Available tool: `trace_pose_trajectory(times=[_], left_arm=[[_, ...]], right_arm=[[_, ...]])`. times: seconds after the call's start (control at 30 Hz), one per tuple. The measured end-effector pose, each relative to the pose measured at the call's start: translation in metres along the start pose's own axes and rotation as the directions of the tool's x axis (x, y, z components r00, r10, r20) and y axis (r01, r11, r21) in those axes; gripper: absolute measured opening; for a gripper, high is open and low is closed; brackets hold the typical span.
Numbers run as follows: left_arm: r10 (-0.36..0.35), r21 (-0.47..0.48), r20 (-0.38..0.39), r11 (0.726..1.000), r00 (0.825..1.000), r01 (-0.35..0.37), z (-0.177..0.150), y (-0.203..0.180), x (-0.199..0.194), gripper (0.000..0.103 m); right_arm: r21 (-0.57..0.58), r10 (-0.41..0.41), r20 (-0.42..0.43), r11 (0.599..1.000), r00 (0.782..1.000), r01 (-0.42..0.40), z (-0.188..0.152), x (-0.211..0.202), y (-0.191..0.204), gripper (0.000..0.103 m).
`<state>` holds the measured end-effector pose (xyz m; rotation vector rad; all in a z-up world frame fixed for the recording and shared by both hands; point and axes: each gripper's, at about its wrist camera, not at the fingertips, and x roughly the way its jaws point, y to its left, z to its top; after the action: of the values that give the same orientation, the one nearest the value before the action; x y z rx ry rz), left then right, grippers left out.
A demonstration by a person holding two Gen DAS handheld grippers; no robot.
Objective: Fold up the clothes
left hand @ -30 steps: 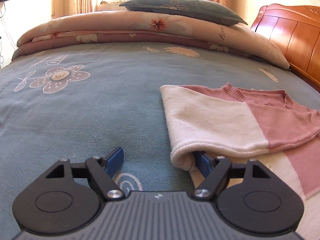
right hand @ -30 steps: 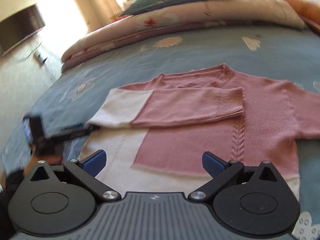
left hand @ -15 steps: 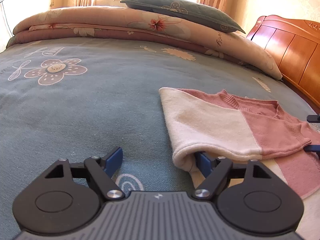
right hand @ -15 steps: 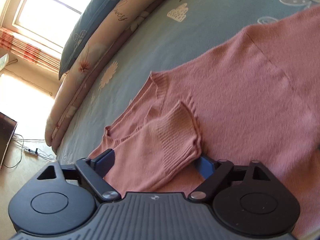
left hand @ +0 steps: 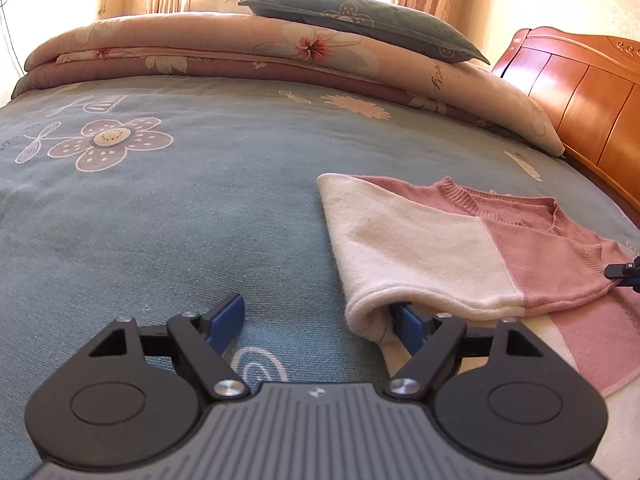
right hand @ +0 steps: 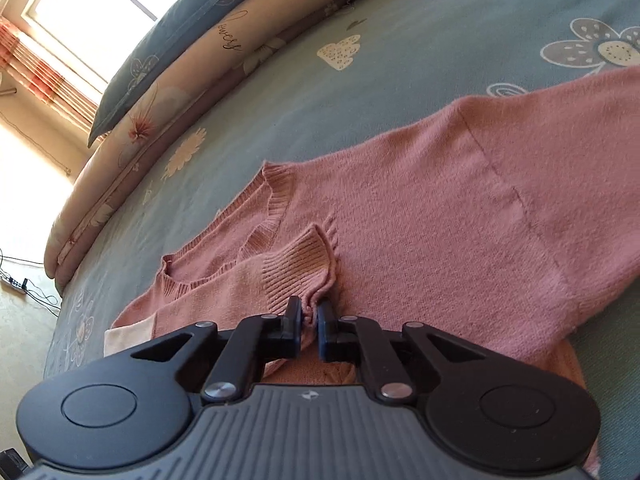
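Note:
A pink and cream knitted sweater (left hand: 440,248) lies flat on the blue flowered bedspread (left hand: 180,208), its left sleeve folded across the chest. My left gripper (left hand: 320,320) is open at the sleeve's cream fold; the right finger sits under the fold edge and the left finger rests on the bedspread. In the right wrist view my right gripper (right hand: 309,324) is shut on the ribbed sleeve cuff (right hand: 298,268), which bunches up above the sweater body (right hand: 460,208). The tip of the right gripper shows at the edge of the left wrist view (left hand: 626,272).
A folded floral quilt (left hand: 248,56) with a dark pillow (left hand: 360,20) on top lies across the far side of the bed. A wooden headboard (left hand: 580,100) stands at the right. Cables lie on the floor (right hand: 20,284) beyond the bed's edge.
My right gripper came down over the sleeve cuff and shut on it. The left gripper stayed open at the cream fold, hardly moving.

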<state>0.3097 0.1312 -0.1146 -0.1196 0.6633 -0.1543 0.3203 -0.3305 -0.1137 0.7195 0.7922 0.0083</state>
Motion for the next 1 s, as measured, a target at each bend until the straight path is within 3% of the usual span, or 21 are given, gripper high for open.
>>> trace_pose_trajectory(times=[0.33,0.43,0.47,0.53,0.6,0.67,0.8,0.9,1.0], left_arm=[[-0.01,-0.009,-0.008,1.0,1.0,0.01,0.001,0.002,0.001,0.08],[-0.015,-0.014,-0.015,1.0,1.0,0.015,0.003,0.003,-0.001,0.081],[-0.016,-0.022,-0.016,1.0,1.0,0.016,0.004,0.003,-0.003,0.081],[-0.02,-0.045,-0.001,0.999,1.0,0.02,0.008,0.002,-0.011,0.081],[-0.047,-0.047,0.057,0.998,0.997,0.05,0.012,0.0,-0.022,0.081],[-0.043,-0.054,0.071,0.997,0.997,0.047,0.014,0.003,-0.023,0.091],[-0.035,-0.069,0.098,0.997,0.995,0.042,0.019,0.008,-0.024,0.094],[0.025,-0.051,0.027,0.998,0.999,-0.024,0.016,0.008,-0.006,0.093],[0.041,-0.008,-0.013,0.999,0.999,-0.041,0.014,0.005,-0.001,0.093]], right_arm=[[0.018,-0.027,0.046,1.0,0.999,0.026,0.006,-0.01,-0.005,0.009],[-0.009,-0.103,0.005,0.995,0.995,0.103,0.008,-0.009,-0.002,0.013],[-0.022,-0.117,0.013,0.993,0.993,0.117,0.009,-0.014,-0.001,0.017],[-0.035,-0.156,0.028,0.987,0.987,0.157,0.01,-0.026,-0.001,0.037],[-0.057,-0.198,0.042,0.978,0.979,0.2,0.011,-0.04,0.0,0.044],[-0.083,-0.224,0.056,0.97,0.973,0.228,0.012,-0.056,0.004,0.045],[-0.192,-0.191,0.093,0.96,0.977,0.206,0.01,-0.092,0.042,0.051],[-0.283,-0.153,0.118,0.942,0.981,0.181,0.008,-0.118,0.076,0.057],[-0.372,-0.112,0.139,0.915,0.984,0.157,0.005,-0.145,0.111,0.064]])
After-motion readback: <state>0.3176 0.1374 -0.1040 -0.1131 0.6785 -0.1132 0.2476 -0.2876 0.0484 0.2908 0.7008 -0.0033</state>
